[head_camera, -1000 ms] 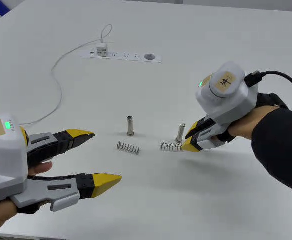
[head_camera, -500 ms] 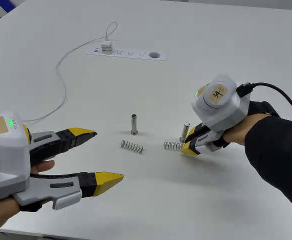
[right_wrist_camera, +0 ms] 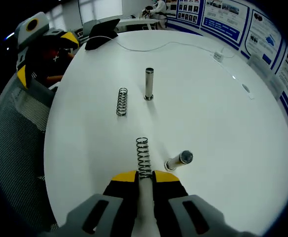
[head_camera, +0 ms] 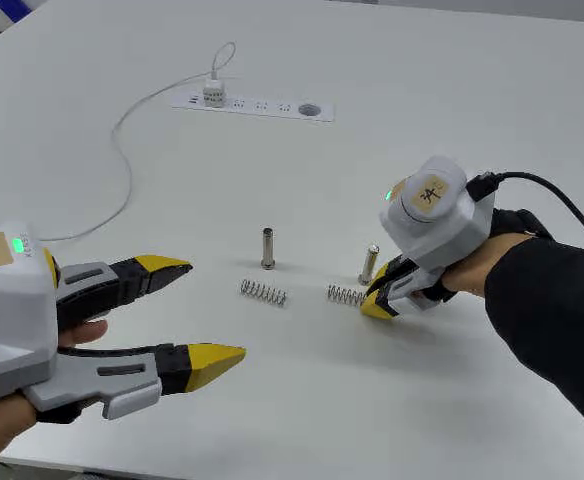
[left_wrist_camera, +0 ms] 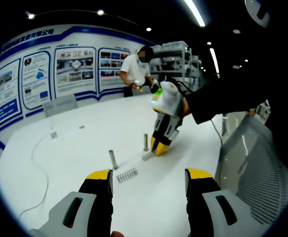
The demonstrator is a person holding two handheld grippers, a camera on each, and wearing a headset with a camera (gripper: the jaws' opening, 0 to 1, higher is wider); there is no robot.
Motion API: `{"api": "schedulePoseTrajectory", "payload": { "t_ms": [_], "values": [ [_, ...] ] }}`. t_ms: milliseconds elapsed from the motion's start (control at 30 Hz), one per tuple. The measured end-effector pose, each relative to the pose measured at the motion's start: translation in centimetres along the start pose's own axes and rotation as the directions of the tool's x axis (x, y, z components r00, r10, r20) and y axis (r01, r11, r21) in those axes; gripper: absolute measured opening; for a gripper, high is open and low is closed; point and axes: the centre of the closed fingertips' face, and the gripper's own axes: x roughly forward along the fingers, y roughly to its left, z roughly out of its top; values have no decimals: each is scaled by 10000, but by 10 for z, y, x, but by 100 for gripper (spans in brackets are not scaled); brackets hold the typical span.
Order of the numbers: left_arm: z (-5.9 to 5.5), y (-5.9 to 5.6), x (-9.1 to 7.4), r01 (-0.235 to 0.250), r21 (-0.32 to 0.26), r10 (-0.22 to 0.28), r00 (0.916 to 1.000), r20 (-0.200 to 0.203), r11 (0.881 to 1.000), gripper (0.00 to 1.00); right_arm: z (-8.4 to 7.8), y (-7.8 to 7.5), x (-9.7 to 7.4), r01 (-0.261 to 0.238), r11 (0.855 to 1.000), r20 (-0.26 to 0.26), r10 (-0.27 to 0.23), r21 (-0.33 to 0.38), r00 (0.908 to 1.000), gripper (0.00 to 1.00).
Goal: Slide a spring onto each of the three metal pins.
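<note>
Your right gripper (right_wrist_camera: 145,175) has its fingers clamped on the near end of a spring (right_wrist_camera: 143,154) lying on the surface (right_wrist_camera: 233,123), with a metal pin (right_wrist_camera: 178,160) just beside them at 2 o'clock, probably for a short carry, while your left gripper (head_camera: 212,308) hovers, fingers apart.

A lab-like exhibition hall: blue-trimmed wall posters (left_wrist_camera: 75,69), metal racks (left_wrist_camera: 177,55), white workbench (head_camera: 422,100).

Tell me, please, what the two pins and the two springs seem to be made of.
The middle pin and the other pin: smooth grey metal with glints, probably steel. The loose spring and the held spring in the right gripper: thin coiled wire, silvery, likely steel.
</note>
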Motion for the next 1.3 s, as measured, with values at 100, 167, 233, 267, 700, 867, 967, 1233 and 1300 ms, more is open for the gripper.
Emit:
{"api": "schedulePoseTrajectory", "payload": {
  "t_ms": [100, 167, 233, 267, 700, 867, 967, 1233, 1300],
  "values": [
    [0, -1, 1, 38, 46, -38, 10000, -45, 10000, 60, 2, 0, 1, -39, 10000, 58, 39, 29, 10000, 12],
    [0, -1, 1, 52, 58, -51, 10000, -51, 10000, 60, 2, 1, 1, -58, 10000, 79, 58, 24, 10000, 12],
    [1, -2, 2, 60, 73, -60, 10000, -57, 10000, 60, 3, 1, 1, -85, 10000, 96, 84, 30, 9999, 12],
    [1, -2, 2, 66, 81, -66, 10000, -61, 9999, 60, 3, 1, 1, -87, 10000, 99, 87, 36, 9999, 12],
    [-5, -4, 11, 474, 497, -449, 9977, -502, 9976, 60, -4, 10, -3, -318, 9994, -106, 319, 100, 9994, 11],
    [-8, -6, 21, 837, 865, -767, 9937, -813, 9927, 59, -3, 21, -12, -496, 9987, -239, 493, -117, 9985, 11],
    [-12, -6, 29, 1087, 988, -988, 9901, -998, 9892, 58, 3, 29, -21, -666, 9970, -228, 658, -382, 9976, 11],
    [-17, -15, 52, 1870, 1401, -1672, 9757, -1417, 9723, 55, 23, 58, -42, -1337, 9859, -114, 1333, -1006, 9910, 11],
    [-19, -20, 56, 2101, 1570, -1866, 9706, -1520, 9650, 53, 28, 65, -47, -1514, 9807, -120, 1511, -1235, 9884, 11]
  ]
}}
